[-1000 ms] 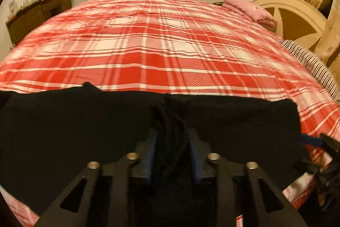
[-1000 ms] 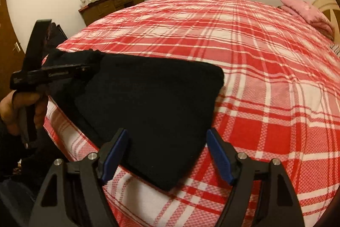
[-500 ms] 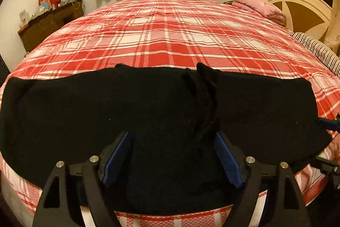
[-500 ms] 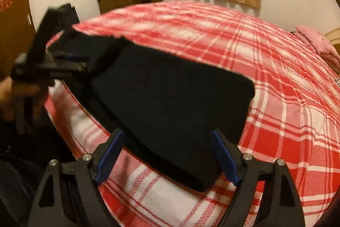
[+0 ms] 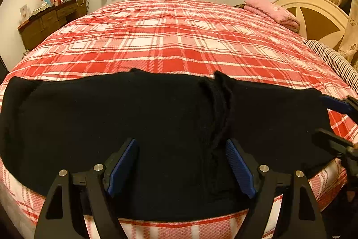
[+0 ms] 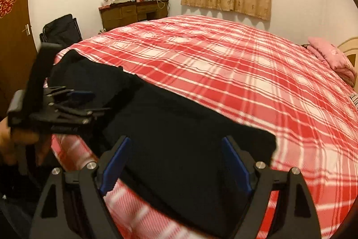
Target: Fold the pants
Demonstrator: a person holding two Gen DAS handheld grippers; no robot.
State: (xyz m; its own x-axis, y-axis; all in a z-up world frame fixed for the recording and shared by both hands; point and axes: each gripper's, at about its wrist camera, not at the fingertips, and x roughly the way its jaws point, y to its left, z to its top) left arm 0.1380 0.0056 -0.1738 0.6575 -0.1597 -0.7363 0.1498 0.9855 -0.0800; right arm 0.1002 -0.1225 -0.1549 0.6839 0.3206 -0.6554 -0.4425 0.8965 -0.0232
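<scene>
The black pants lie spread along the near edge of the plaid bed, beneath the left gripper and right gripper, both fingers released.

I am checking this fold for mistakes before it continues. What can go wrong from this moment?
1. The black pants lie right at the near edge of the bed, partly over it; a pull toward the person could drag them off.
2. A bunched ridge runs across the cloth; folding over it would likely leave a lump.
3. The left gripper and right gripper are both open, so nothing holds the cloth.
</scene>
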